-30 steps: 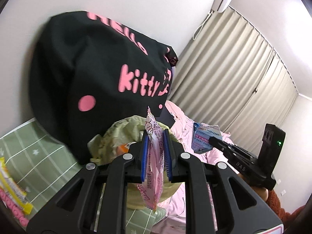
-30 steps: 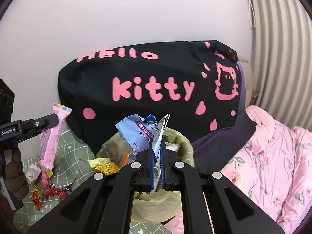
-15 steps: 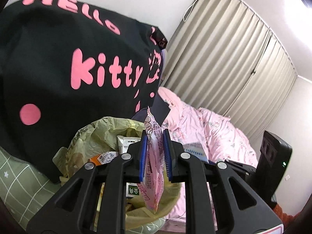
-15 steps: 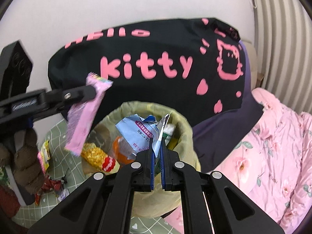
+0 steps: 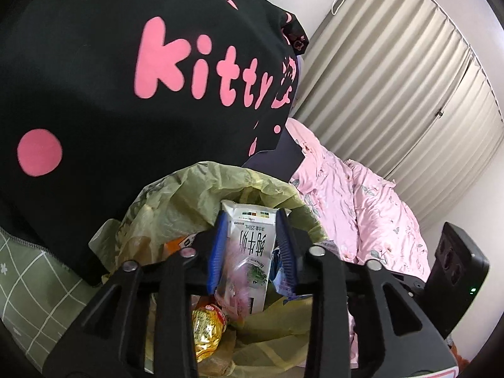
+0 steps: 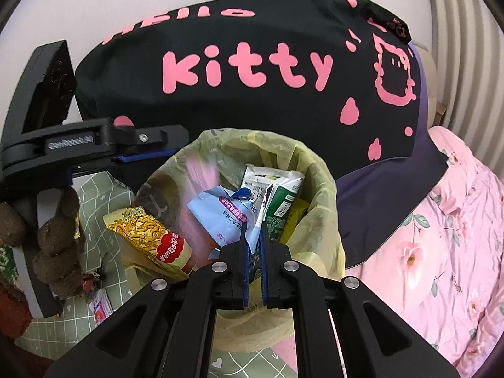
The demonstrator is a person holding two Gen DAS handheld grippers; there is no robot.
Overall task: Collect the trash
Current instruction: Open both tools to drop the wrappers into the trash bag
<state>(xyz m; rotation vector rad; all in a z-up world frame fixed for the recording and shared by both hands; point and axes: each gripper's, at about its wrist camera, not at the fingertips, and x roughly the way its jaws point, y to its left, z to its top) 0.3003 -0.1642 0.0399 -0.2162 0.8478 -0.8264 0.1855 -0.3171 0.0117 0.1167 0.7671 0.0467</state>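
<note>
Both over trash bin [image 6: 318, 189]: left claw [image 5: 249, 249] opening, pink wrapper [image 6: 197, 189] dropping blurred into the bin; right claw [image 6: 253, 263] pinching blue wrapper [image 6: 226, 214], long axis upright, directly above bin mouth.

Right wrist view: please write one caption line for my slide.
Right gripper pinches a light-blue plastic wrapper over the yellow-green lined trash bin; a blurred pink wrapper falls inside.

Left gripper [image 5: 250, 245]: I've moved it over the bin [image 6: 318, 170]; jaws opening.
Pink wrapper [image 6: 197, 189]: released, a falling blur.
Right gripper [image 6: 254, 245]: I've lowered it toward the bin.
</note>
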